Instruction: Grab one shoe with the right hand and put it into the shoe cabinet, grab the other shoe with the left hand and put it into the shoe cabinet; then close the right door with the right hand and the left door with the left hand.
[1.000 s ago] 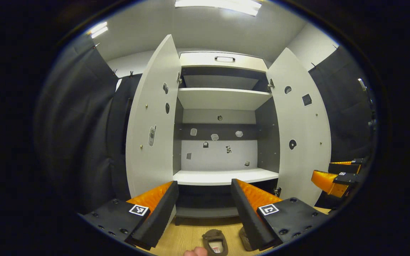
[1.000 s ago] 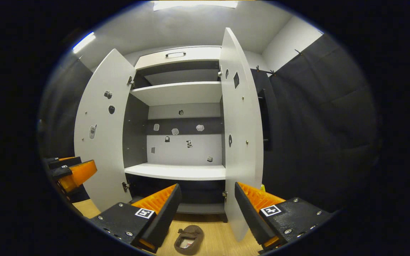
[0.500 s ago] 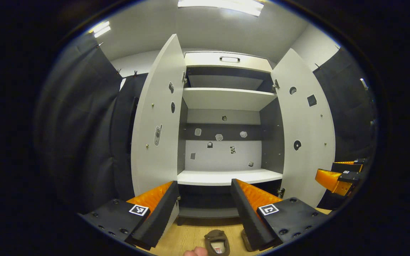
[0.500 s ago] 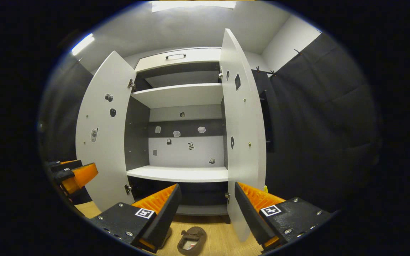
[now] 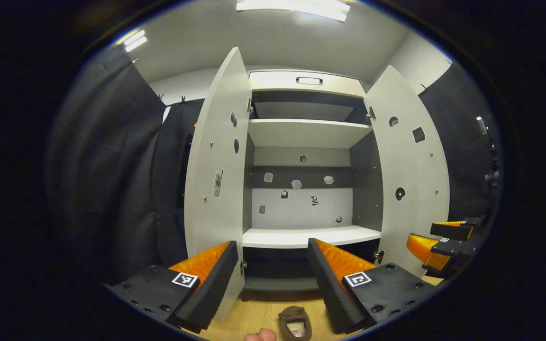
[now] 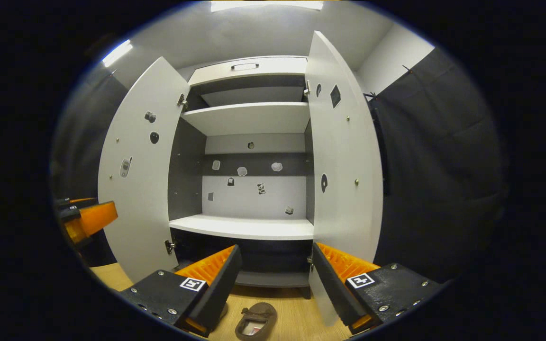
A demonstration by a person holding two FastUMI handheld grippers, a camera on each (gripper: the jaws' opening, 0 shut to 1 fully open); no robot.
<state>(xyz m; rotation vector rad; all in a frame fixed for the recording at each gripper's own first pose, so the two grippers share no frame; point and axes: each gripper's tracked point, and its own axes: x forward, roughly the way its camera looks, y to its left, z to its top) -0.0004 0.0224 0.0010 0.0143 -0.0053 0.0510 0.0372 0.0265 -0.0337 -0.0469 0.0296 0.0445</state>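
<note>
Left gripper view: left tongs (image 5: 271, 274) spread wide, holding nothing. Brown slip-on shoe (image 5: 295, 323) on light wooden floor (image 5: 254, 317) at 6 o'clock, between the fingers, in front of tall white two-door shoe cabinet (image 5: 301, 132). Both doors swung open. Right tongs (image 5: 436, 244) at 4 o'clock, gap unclear, cannot tell.

Right gripper view: right tongs (image 6: 275, 279) spread wide, gripping nothing. Brown shoe (image 6: 255, 321) at 6 o'clock on the floor (image 6: 292, 322), untouched. Cabinet (image 6: 249, 118) at 12 o'clock, shelves bare. Left tongs (image 6: 86, 220) at 9 o'clock.
</note>
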